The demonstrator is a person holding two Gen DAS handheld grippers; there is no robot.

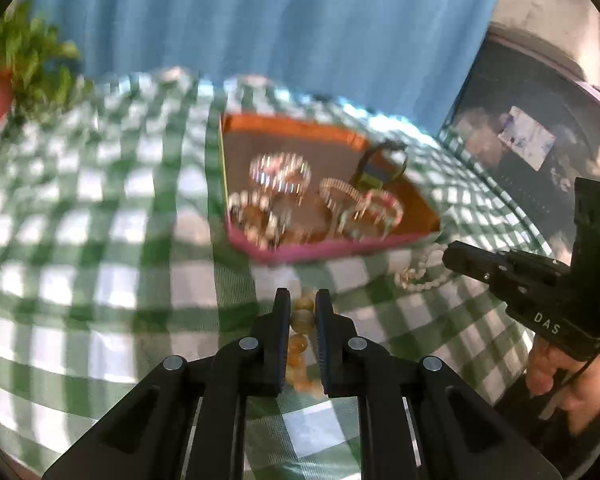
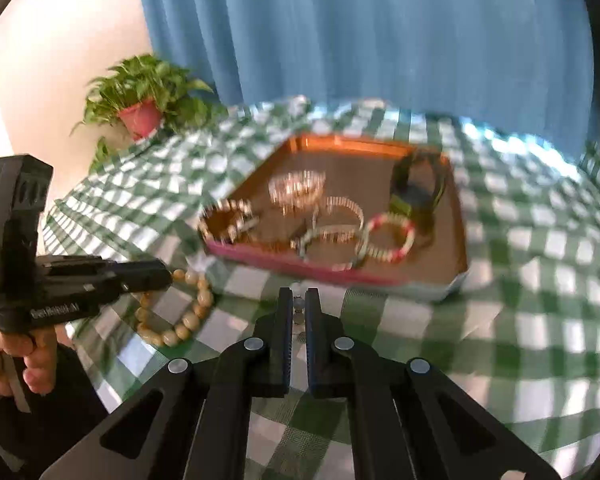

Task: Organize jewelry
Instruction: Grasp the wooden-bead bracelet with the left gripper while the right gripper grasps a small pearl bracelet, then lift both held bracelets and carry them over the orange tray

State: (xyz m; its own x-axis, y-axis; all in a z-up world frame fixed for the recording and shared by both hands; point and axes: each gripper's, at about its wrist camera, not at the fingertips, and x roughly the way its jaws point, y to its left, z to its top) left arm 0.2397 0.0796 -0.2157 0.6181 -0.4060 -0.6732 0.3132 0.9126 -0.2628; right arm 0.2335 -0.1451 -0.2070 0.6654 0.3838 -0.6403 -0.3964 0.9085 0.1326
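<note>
Holding two strings: left gripper [image 1: 302,312] pinches the amber bead bracelet [image 2: 180,312], right gripper [image 2: 298,308] pinches a thin silver chain [image 2: 299,312]; several bracelets already lie in the tray [image 2: 458,216]; these two remain outside on the tablecloth.

you are facing a blue curtain [image 2: 360,32] hanging behind a table wearing a green-and-white checked cloth [image 2: 540,240]; a potted plant [image 2: 140,92] is standing by a pale, brightly lit wall [image 2: 60,60].
</note>
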